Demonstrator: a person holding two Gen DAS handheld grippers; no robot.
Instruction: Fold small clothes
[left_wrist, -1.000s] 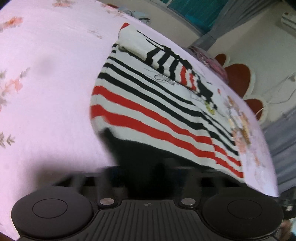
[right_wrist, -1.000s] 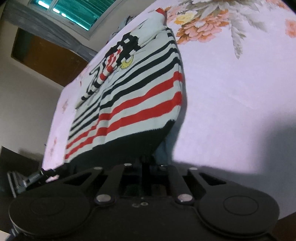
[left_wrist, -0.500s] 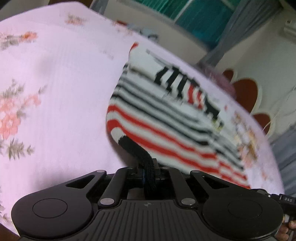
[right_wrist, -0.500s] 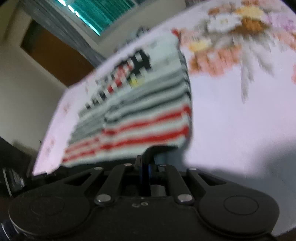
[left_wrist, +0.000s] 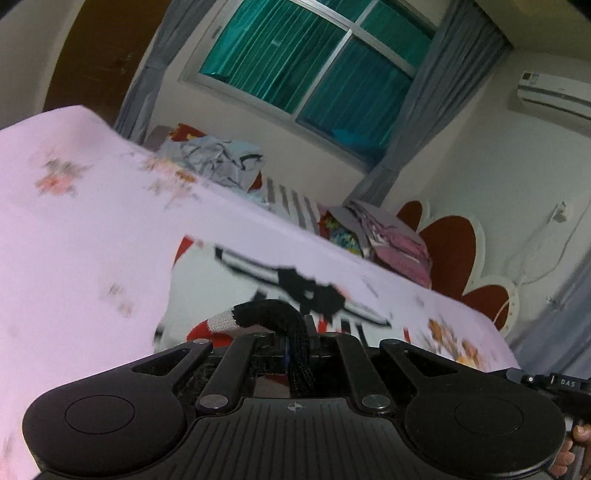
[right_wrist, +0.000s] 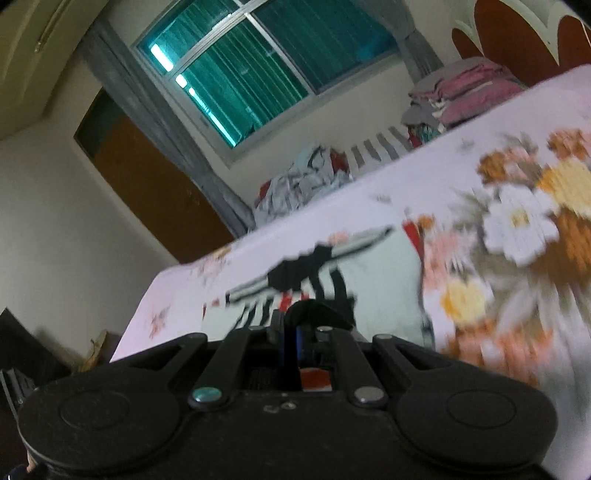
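Black hem (left_wrist: 295, 343) of blurred sweater (left_wrist: 207, 291) mostly hidden in left gripper (left_wrist: 299, 332)

A pink floral bedsheet (left_wrist: 92, 236) covers the bed across the middle of both frames. Above it, a window with teal curtains (left_wrist: 306, 62) sits top centre, flanked by grey drapes (left_wrist: 436, 110). A brown door (right_wrist: 147, 184) stands at left, an air conditioner (left_wrist: 554, 94) at upper right, a red-and-white headboard (left_wrist: 450, 251) at right
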